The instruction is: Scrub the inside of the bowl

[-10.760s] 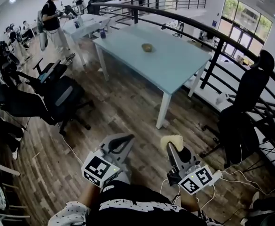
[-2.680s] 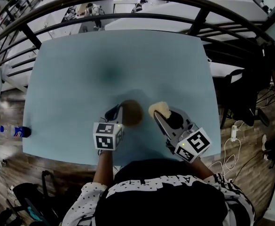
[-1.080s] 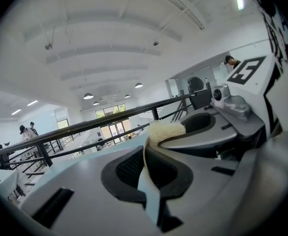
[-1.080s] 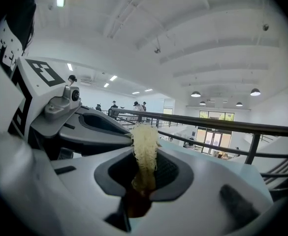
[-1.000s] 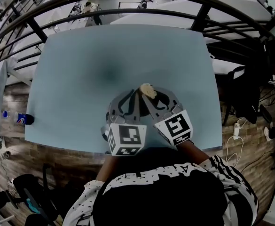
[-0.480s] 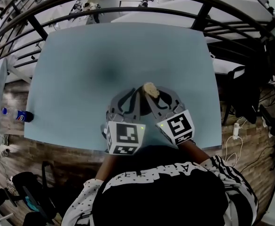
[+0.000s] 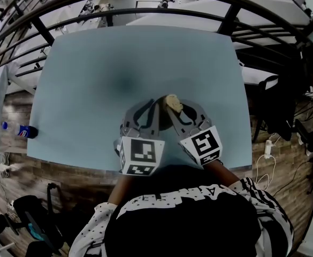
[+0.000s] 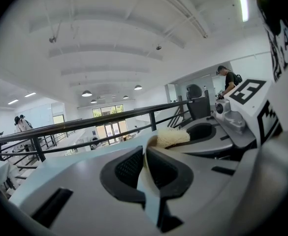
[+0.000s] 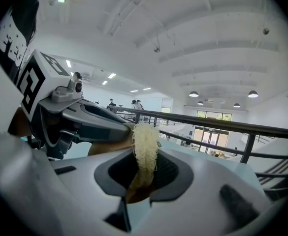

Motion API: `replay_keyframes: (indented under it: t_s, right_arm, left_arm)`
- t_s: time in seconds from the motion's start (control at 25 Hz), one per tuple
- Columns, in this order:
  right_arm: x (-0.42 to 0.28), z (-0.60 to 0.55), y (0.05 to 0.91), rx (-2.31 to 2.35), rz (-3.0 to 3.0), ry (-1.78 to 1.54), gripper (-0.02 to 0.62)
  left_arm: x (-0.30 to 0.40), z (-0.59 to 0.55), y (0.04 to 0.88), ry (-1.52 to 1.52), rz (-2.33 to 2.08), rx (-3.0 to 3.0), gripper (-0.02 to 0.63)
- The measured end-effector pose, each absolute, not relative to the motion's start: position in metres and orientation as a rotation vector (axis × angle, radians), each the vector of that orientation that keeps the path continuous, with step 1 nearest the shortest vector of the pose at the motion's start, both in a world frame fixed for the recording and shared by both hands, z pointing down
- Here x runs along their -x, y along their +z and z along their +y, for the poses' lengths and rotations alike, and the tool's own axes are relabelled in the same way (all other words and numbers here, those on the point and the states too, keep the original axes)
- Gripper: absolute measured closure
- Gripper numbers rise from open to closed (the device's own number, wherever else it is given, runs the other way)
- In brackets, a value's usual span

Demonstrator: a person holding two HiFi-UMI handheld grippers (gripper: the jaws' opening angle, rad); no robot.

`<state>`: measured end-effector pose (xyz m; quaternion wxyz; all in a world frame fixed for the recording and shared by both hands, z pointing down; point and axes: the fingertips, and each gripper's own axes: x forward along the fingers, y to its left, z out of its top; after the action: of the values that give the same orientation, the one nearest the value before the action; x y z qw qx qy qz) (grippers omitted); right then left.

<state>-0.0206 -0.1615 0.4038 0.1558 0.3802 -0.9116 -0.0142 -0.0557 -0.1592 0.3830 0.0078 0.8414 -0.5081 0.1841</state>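
Over the blue surface, left gripper jaws, nearly closed, pinch the bowl rim, right gripper jaws clamp the scrubber beside it; we judge scrubbing underway, next circling inside.

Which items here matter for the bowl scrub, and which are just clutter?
In the job:
bowl
scrub pad
left gripper, fingers shut on the bowl
right gripper, holding the scrub pad
table

Lying about:
bottle
office chair

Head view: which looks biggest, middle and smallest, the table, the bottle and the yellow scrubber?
1. table, by far the largest.
2-3. bottle and yellow scrubber: both tiny and about alike, so I won't rank them.
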Motion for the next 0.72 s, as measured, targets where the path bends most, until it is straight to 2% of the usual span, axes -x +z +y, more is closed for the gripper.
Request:
replay_keyframes:
  t_s: [0.72]
  right_arm:
    - [0.025,-0.147,0.413,-1.041,-2.636,0.02,0.52]
  left_arm:
    - [0.058,-0.16,0.377,0.551,-1.599,-2.625,0.58]
